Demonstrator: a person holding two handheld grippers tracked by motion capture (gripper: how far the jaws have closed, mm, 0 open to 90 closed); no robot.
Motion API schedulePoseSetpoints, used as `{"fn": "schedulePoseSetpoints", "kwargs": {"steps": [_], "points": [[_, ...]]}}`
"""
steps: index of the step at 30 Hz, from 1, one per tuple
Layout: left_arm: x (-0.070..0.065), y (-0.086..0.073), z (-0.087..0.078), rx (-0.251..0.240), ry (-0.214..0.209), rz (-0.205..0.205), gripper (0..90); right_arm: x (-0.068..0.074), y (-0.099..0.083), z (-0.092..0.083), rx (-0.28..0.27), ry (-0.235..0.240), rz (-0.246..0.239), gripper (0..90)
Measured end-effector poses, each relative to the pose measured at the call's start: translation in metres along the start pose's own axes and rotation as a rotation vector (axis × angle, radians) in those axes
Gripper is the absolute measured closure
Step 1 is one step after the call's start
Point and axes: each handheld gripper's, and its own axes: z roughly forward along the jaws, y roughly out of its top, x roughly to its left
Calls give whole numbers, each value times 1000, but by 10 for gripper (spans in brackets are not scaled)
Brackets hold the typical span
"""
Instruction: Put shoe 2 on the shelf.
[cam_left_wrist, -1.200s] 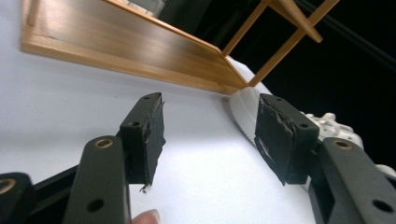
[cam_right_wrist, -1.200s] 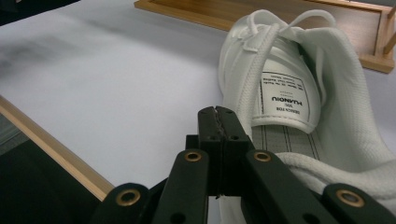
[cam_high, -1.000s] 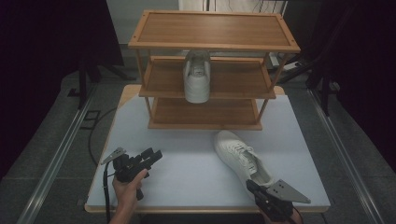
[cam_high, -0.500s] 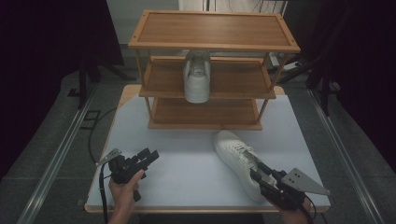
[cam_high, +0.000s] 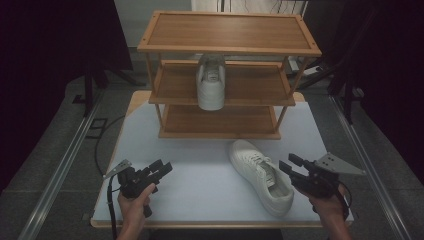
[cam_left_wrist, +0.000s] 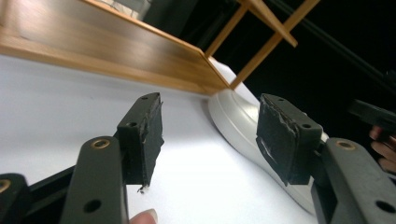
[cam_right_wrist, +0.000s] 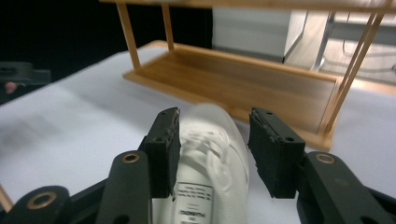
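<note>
Shoe (cam_high: 261, 176), white, lies on the white table (cam_high: 200, 190) in front of the wooden rack (cam_high: 227, 75), toe toward the rack. Right gripper (cam_high: 289, 166) hovers just beside its heel; jaws have just been opening, now apart, pads clear of the shoe. Right gripper view looks down the shoe's tongue and label between those jaws. Left gripper (cam_high: 162, 169) sits well apart at the table's left, jaws wide, nothing held. High view alone gives the second white shoe (cam_high: 211, 82) on the rack's middle shelf.
</note>
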Motion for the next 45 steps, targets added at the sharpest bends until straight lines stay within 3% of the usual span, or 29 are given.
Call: {"fn": "schedulePoseSetpoints", "kwargs": {"steps": [4,8,17,30,37,45], "points": [[-7,-1,3,24,-17,33,394,-14,-14,16,53,7,51,489],[-9,-5,3,32,-18,34,392,-21,-30,28,50,27,123,479],[-8,-6,5,34,-19,25,393,-17,-35,46,102,36,76,466],[-2,-5,2,20,4,19,395,-22,-48,65,149,37,73,508],[-3,-6,3,16,1,11,401,-20,-48,67,183,4,43,678],[2,-5,3,17,-9,-6,406,-15,-48,65,146,-40,17,805]]}}
